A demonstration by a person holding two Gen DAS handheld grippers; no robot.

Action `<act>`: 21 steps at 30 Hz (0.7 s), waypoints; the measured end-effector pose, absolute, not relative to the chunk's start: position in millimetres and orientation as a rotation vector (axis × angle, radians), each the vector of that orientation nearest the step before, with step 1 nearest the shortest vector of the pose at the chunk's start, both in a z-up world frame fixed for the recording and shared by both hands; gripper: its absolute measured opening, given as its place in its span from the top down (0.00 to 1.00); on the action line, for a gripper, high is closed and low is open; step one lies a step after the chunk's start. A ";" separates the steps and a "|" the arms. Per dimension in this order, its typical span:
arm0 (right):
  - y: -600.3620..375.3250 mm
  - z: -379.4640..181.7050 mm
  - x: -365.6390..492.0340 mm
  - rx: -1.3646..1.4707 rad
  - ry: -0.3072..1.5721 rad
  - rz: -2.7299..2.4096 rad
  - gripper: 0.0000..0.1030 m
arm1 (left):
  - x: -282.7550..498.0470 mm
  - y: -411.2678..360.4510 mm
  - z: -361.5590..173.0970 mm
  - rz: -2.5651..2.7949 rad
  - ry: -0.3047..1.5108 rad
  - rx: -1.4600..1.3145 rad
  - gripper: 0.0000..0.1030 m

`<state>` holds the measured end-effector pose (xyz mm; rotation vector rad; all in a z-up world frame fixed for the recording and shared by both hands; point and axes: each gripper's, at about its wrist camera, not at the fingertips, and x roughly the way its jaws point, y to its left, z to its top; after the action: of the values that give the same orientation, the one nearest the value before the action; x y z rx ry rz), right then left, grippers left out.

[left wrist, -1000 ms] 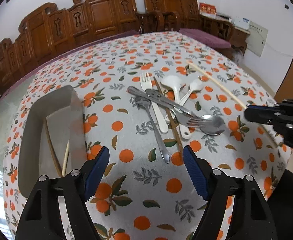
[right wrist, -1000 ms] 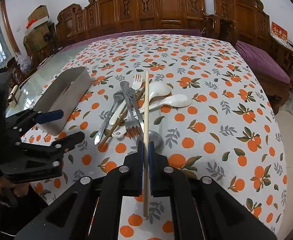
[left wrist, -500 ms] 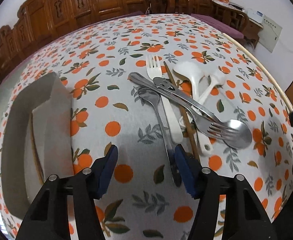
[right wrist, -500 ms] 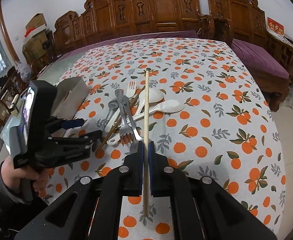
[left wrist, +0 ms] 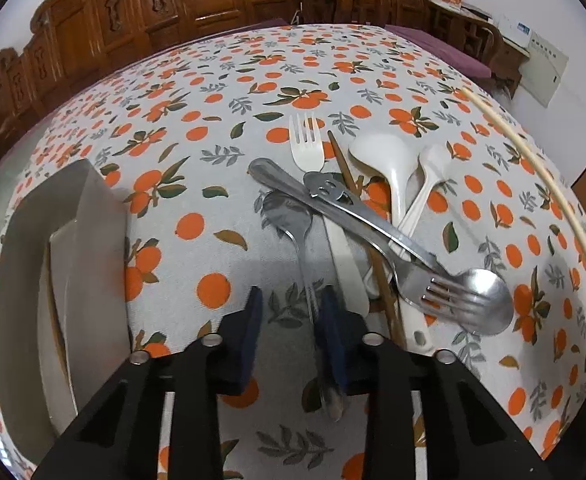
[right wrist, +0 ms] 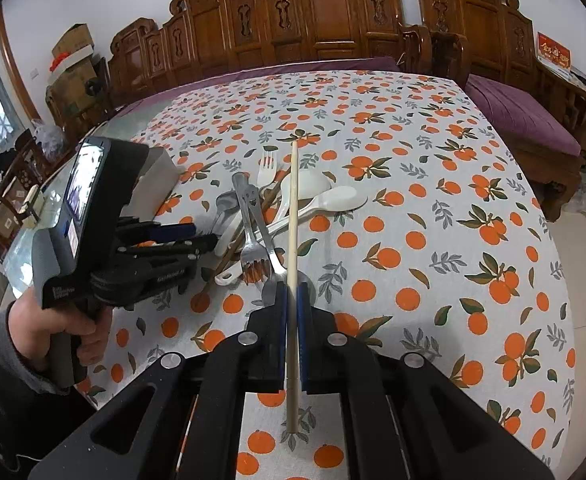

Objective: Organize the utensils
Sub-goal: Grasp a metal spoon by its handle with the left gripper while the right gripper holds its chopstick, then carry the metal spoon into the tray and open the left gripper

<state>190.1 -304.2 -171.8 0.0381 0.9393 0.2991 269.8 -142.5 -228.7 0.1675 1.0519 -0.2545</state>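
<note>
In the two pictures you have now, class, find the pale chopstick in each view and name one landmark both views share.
Left wrist view: the pale chopstick runs along the right edge, slanting down to the right gripper's blue tip at the border.
Right wrist view: it stands near upright at centre, clamped between the right gripper's pads.
Shared landmark: the white fork at the far end of the utensil pile.

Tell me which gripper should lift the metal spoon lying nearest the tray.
Left. The left gripper has been closing its jaws around the metal spoon handle, not yet pinching it. The right gripper is occupied, shut on the light chopstick.
</note>
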 end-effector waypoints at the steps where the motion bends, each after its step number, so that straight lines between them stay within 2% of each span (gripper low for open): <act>1: -303.5 -172.3 189.6 0.037 0.940 0.299 0.94 | 271.1 -142.8 -228.6 -0.250 1.053 0.169 0.75; 3: -302.4 -173.0 189.0 0.035 0.942 0.301 0.94 | 272.4 -143.0 -228.6 -0.248 1.056 0.168 0.78; 5: -300.6 -173.2 188.1 0.031 0.943 0.304 0.94 | 272.4 -143.5 -228.8 -0.253 1.059 0.166 0.93; 6: -300.8 -173.0 188.3 0.031 0.943 0.305 0.94 | 271.3 -144.0 -228.7 -0.248 1.060 0.177 0.95; 21: -288.5 -171.0 183.7 0.003 0.938 0.329 0.94 | 241.4 -118.9 -213.5 -0.240 1.058 0.169 0.96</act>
<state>183.7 -288.5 -171.0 0.0030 0.9378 0.3291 241.4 -118.9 -213.5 0.1685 1.0576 -0.2397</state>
